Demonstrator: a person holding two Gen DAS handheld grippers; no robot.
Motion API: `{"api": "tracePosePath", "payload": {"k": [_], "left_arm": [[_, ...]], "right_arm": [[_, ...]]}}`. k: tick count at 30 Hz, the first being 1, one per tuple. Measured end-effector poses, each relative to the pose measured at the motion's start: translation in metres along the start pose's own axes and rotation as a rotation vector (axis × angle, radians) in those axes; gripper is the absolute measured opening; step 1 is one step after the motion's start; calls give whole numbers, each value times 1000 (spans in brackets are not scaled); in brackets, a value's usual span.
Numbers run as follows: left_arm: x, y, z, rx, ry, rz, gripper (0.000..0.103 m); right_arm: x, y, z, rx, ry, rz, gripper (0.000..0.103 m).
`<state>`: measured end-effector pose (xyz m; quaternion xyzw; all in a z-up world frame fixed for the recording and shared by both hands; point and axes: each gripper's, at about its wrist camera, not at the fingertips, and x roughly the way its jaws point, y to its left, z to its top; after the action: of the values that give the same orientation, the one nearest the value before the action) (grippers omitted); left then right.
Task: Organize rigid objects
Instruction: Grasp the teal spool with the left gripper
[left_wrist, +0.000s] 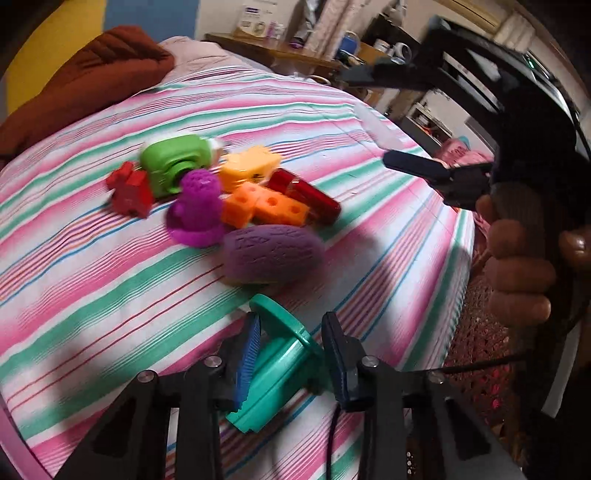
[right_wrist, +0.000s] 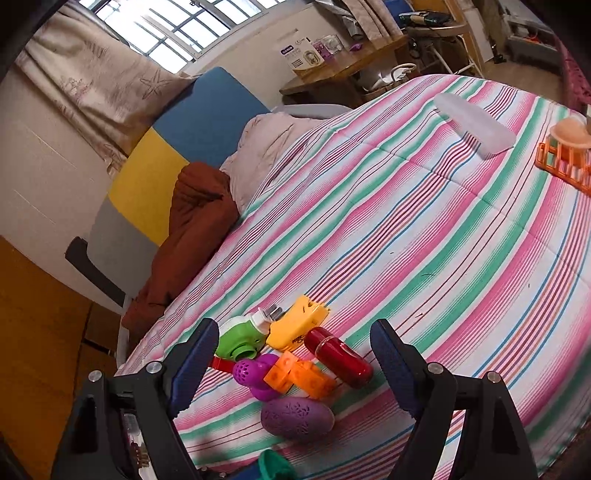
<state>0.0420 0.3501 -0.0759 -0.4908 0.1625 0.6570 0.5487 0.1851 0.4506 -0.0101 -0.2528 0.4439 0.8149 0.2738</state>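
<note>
My left gripper (left_wrist: 291, 325) is shut on a teal flanged plastic piece (left_wrist: 280, 365), held just above the striped bedspread (left_wrist: 92, 280). Just beyond it lies a pile of toys: a purple egg (left_wrist: 271, 254), orange cubes (left_wrist: 266, 208), a red capsule (left_wrist: 306, 195), a purple perforated piece (left_wrist: 195, 210), a green camera-like toy (left_wrist: 173, 162), a yellow block (left_wrist: 247, 166) and a red piece (left_wrist: 129, 190). My right gripper (right_wrist: 295, 343) hangs open above the same pile, nothing between its fingers. The teal piece (right_wrist: 273, 465) peeks in at the bottom edge of the right wrist view.
A brown blanket (right_wrist: 195, 229) and a pale pillow (right_wrist: 273, 147) lie at the head of the bed. A white translucent piece (right_wrist: 472, 125) and an orange rack (right_wrist: 565, 166) sit far across the bedspread. A wooden table (right_wrist: 343, 70) stands beyond the bed.
</note>
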Motion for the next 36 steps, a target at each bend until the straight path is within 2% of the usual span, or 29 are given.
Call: {"api": "tracePosePath", "payload": {"k": [2,4,6,9,14,17,21,24,27,28,29,32,36], "left_arm": [[-4,7,-3,-14,-11,7,39],[-1,14,-3,-44,5,-7,51],[-3,19,-4,-41,4,-3,53],[-11,19,-8,22,2,-24,62],[-26,18,-12,155,25,-50,63],[-27,12,-11,267,46,-6,63],[-24,2,-10,410,96,27,61],[-13,-1,-8,447,138,16,46],[2,-6,-16,480,198,-8,37],[2,-8,-20,496,179,-3,36],[1,-8,-22,497,164,2,30],[-8,1,-21,399,113,-3,30],[-27,21,-26,249,30,41,30]], "right_arm": [[-1,0,0,-1,-2,-2,85],[-1,-1,-1,1,2,5,85],[0,0,-1,0,5,2,85],[0,1,-1,-1,9,5,85],[0,1,-1,0,12,12,85],[2,2,-2,-3,16,14,85],[3,2,-2,-6,26,10,85],[7,3,-2,-11,45,11,85],[11,4,-3,-22,67,6,85],[12,4,-3,-24,73,9,85],[13,5,-3,-28,83,13,85],[19,7,-5,-39,124,28,85],[39,21,-15,-113,266,17,83]]}}
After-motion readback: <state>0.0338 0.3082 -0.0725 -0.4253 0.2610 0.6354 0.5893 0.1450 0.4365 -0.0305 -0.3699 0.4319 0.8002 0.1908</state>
